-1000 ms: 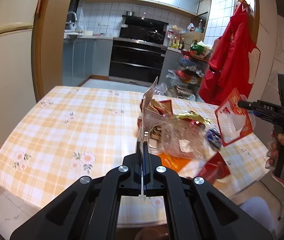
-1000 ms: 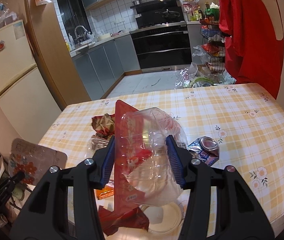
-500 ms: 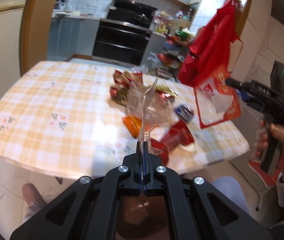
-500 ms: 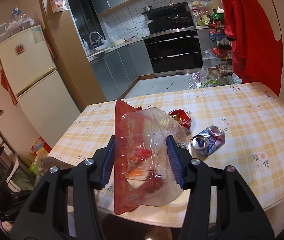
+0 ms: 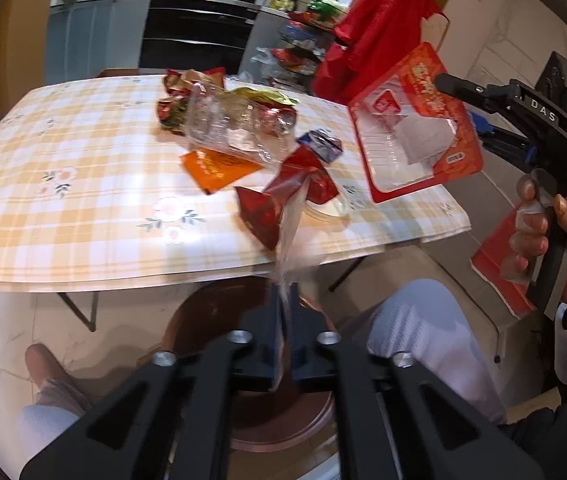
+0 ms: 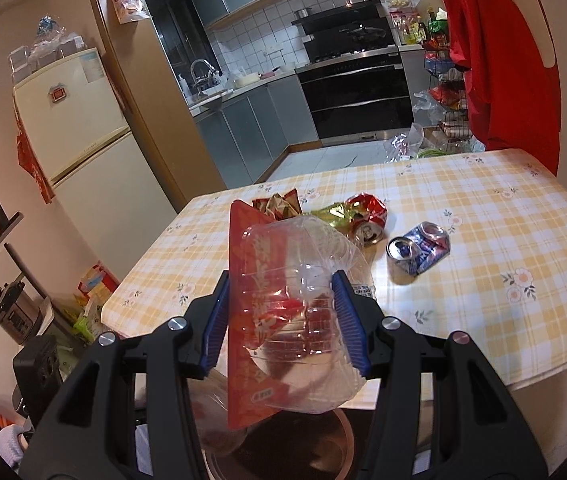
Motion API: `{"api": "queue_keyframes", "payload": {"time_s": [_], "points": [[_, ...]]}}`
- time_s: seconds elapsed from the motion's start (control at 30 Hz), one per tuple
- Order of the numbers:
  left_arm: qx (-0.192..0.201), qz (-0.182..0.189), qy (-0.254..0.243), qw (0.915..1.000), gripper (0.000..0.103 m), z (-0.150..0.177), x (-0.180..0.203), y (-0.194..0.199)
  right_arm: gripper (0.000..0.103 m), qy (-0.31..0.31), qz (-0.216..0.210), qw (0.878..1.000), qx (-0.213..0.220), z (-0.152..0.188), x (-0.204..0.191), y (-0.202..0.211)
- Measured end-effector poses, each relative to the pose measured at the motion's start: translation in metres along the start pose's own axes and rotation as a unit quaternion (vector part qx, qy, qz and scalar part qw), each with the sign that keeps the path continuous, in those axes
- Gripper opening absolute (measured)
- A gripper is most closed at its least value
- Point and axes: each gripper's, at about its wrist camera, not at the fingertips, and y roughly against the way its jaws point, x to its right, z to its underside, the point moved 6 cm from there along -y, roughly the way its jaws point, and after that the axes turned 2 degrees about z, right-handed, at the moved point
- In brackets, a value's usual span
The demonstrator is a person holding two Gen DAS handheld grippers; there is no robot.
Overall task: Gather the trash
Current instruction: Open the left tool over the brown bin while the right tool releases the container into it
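My left gripper [image 5: 285, 320] points down over a round brown bin [image 5: 203, 320] in front of the table. Its jaws are opening, and a clear plastic scrap [image 5: 291, 232], blurred, stands loose between them. My right gripper [image 6: 283, 320] is shut on a clear blister pack with a red backing card [image 6: 295, 304], held above the table's near edge and the bin [image 6: 323, 448]. In the left wrist view that blister pack [image 5: 415, 120] hangs at the right in the right gripper [image 5: 459, 104].
On the checked tablecloth [image 5: 63, 152] lie a clear bottle [image 5: 235, 128], an orange packet [image 5: 215, 166], a red wrapper [image 5: 279, 200], a crushed blue can [image 6: 419, 250] and a red can [image 6: 367, 220]. A person's knees [image 5: 423, 328] flank the bin. A fridge [image 6: 83, 140] stands left.
The left gripper drew back off the table and tipped down over the bin, and its shut jaws have parted around the clear scrap. The right gripper pulled back with the blister pack.
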Motion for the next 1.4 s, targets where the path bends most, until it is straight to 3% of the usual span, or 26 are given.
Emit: {"api": "queue_keyframes", "payload": {"time_s": [0.03,0.07,0.13,0.3,0.43,0.63,0.83,1.1,1.33,1.4], "points": [[0.002,-0.003,-0.006,1.0000,0.038,-0.001,0.002,0.000,0.051,-0.001,-0.001,1.000,-0.002,0.002,0.000,0.001],[0.007,-0.007,-0.012,0.9999,0.047,-0.002,0.004,0.001,0.051,-0.001,-0.002,1.000,-0.003,0.003,0.000,0.002],[0.017,-0.011,-0.018,0.9996,0.051,-0.007,0.006,0.006,0.052,0.002,-0.003,1.000,-0.007,0.005,-0.001,0.003],[0.063,-0.050,-0.001,0.9967,0.092,-0.024,-0.003,0.030,0.052,0.008,-0.016,0.999,-0.028,0.018,-0.007,0.001],[0.099,-0.108,0.018,0.9891,0.097,-0.034,-0.023,0.051,0.052,0.020,-0.021,0.998,-0.056,0.035,-0.014,-0.002],[0.134,-0.148,0.063,0.9779,0.097,-0.036,-0.054,0.079,0.053,0.040,-0.028,0.994,-0.099,0.066,-0.029,-0.011],[0.132,-0.171,0.073,0.9737,0.097,-0.027,-0.067,0.087,0.054,0.053,-0.029,0.988,-0.141,0.092,-0.040,-0.025],[0.125,-0.173,0.088,0.9729,0.097,-0.018,-0.076,0.087,0.055,0.069,-0.037,0.984,-0.161,0.103,-0.055,-0.034],[0.123,-0.176,0.081,0.9733,0.097,-0.018,-0.076,0.084,0.094,0.086,-0.011,0.986,-0.139,0.093,-0.052,-0.030],[0.121,-0.176,0.077,0.9739,0.097,-0.018,-0.075,0.082,0.096,0.090,0.005,0.987,-0.129,0.089,-0.046,-0.029]]}}
